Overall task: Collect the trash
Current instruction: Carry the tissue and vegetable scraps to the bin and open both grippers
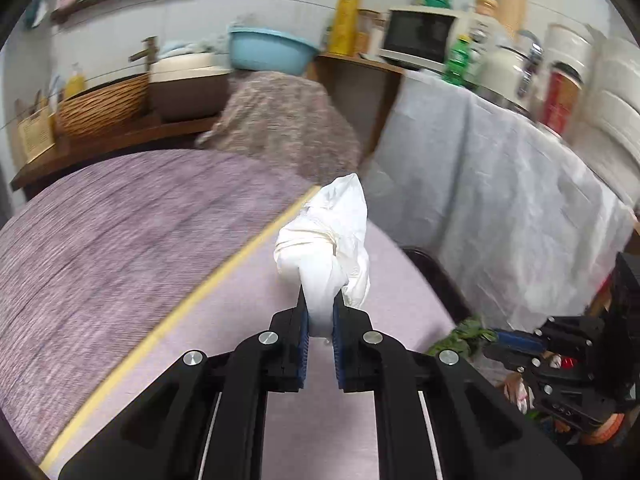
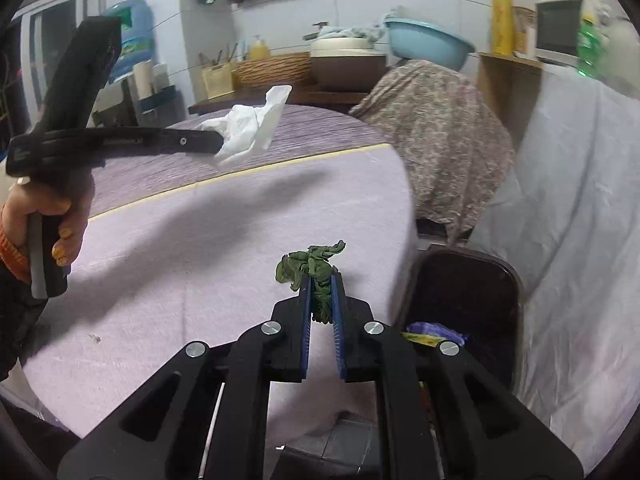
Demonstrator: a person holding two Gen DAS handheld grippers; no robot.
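Note:
In the left wrist view my left gripper is shut on a crumpled white tissue, held above the lilac tablecloth. My right gripper is shut on a small wad of green scrap over the table's right edge. Beside that edge stands a dark trash bin with coloured wrappers inside. The right wrist view also shows the left gripper with the tissue and the hand that grips its handle. The right gripper shows at the lower right of the left wrist view.
A floral cloth drapes furniture behind the table. A white sheet covers a counter to the right of the bin. Behind stand a wicker basket, a blue basin and a microwave.

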